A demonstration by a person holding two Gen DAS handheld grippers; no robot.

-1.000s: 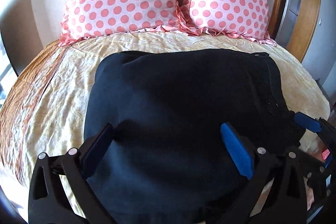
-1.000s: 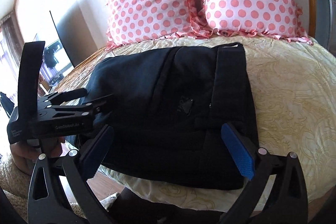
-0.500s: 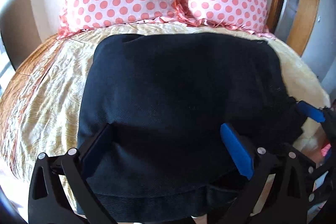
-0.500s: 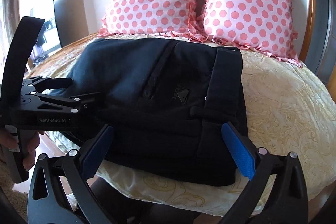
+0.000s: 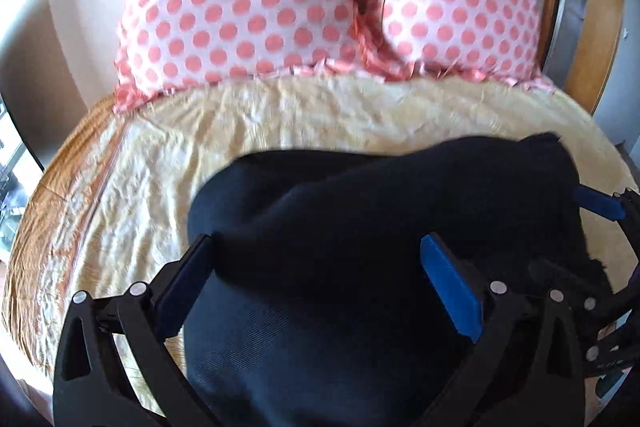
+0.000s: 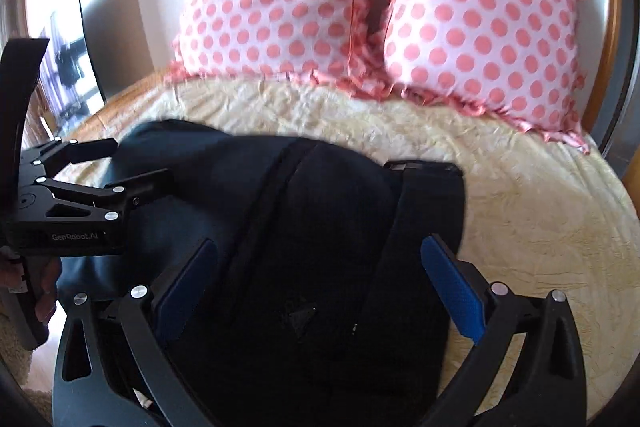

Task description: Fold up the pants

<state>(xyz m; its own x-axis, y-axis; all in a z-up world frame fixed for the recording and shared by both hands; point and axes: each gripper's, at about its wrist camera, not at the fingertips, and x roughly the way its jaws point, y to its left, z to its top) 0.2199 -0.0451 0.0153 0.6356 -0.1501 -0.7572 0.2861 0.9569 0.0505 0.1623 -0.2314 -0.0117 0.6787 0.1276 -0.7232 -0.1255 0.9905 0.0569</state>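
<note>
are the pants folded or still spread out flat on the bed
Folded. The dark pants sit as a compact, layered bundle on the cream bedspread, waistband lying over the top, no legs trailing out.

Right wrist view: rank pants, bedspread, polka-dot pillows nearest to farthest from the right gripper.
1. pants: between and under the open fingers of the right gripper.
2. bedspread: just right of it and beyond the pants.
3. polka-dot pillows: far end, by the headboard.

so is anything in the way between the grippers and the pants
Nothing visible. The dark pants lie directly between the open fingers of the right gripper, and likewise for the left gripper. The two pillows sit well beyond them on the bed.
</note>
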